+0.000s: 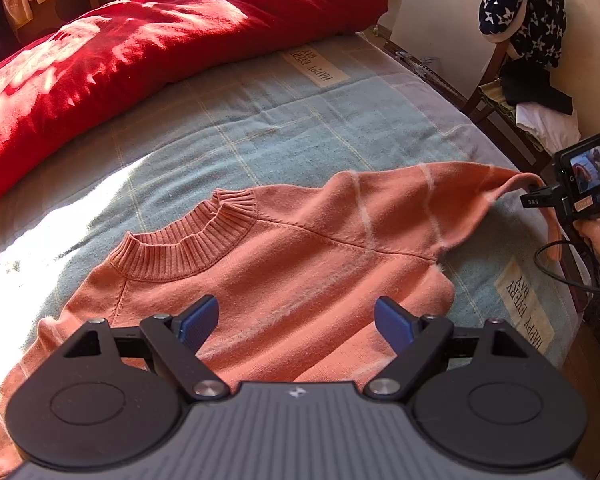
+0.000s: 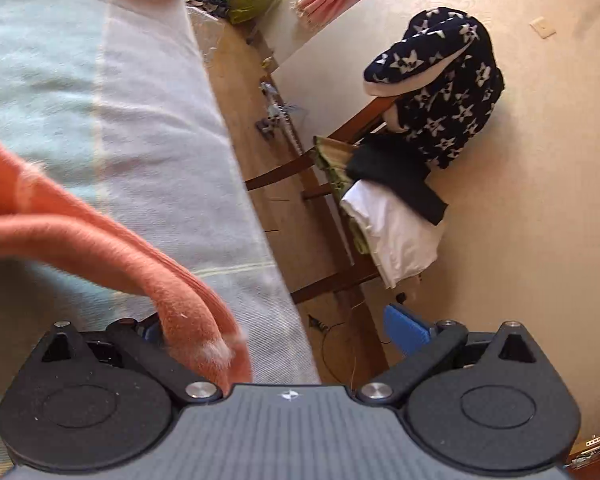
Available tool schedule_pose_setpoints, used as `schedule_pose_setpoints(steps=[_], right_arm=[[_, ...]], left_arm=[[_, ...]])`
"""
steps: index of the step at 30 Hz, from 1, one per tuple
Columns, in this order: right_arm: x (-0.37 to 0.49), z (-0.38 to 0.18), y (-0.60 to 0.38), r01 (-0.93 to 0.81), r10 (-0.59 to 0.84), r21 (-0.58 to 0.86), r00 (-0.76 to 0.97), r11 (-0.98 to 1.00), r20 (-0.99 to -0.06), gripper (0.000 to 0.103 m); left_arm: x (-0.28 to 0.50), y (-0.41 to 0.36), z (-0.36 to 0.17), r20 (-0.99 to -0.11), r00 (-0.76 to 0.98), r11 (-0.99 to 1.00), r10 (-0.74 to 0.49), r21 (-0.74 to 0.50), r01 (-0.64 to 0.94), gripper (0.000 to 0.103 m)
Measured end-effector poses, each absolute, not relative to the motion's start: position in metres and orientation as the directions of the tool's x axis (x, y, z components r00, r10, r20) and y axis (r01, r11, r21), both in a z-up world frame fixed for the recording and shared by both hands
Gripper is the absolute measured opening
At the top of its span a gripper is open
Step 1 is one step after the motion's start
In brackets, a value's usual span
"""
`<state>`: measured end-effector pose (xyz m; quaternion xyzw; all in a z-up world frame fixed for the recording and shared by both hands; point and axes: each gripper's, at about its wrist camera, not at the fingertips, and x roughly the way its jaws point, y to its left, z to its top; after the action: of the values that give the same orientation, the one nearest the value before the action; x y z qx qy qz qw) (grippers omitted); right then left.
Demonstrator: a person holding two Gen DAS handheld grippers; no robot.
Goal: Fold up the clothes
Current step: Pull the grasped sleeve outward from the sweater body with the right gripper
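- I see the orange sweater (image 1: 284, 264) lying flat on the bed (image 1: 260, 120), collar away from me.
- Left claw (image 1: 296, 326) hovers apart, empty, above the body.
- Right claw (image 2: 276, 336) stands apart; the sleeve (image 2: 112, 236) merely drapes over 1 finger, unclamped. Risk: it slides off and the fold goes crooked.
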<state>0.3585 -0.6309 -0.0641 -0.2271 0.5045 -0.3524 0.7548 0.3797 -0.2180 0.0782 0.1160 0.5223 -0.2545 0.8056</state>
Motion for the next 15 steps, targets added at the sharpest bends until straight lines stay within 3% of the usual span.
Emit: schedule_pose_setpoints(steps=[5,10,15], right_arm=[[0.353,-0.061,-0.667,0.25,-0.819,-0.78,0.184,0.573,-0.543,0.103],[0.336,-0.053,-0.687,0.308,-0.796,-0.741,0.111,0.597,-0.595,0.103],[0.339,-0.035,-0.668,0.392,-0.696,-0.593,0.205,0.703,-0.689,0.103]], left_arm=[[0.38,-0.22,0.077,-0.899,0.318,0.839,-0.3,-0.09,0.537,0.085],[0.381,-0.218,0.075,-0.902,0.315,0.843,-0.294,-0.09,0.53,0.085],[0.383,-0.216,0.071,-0.906,0.315,0.848,-0.283,-0.083,0.523,0.085]])
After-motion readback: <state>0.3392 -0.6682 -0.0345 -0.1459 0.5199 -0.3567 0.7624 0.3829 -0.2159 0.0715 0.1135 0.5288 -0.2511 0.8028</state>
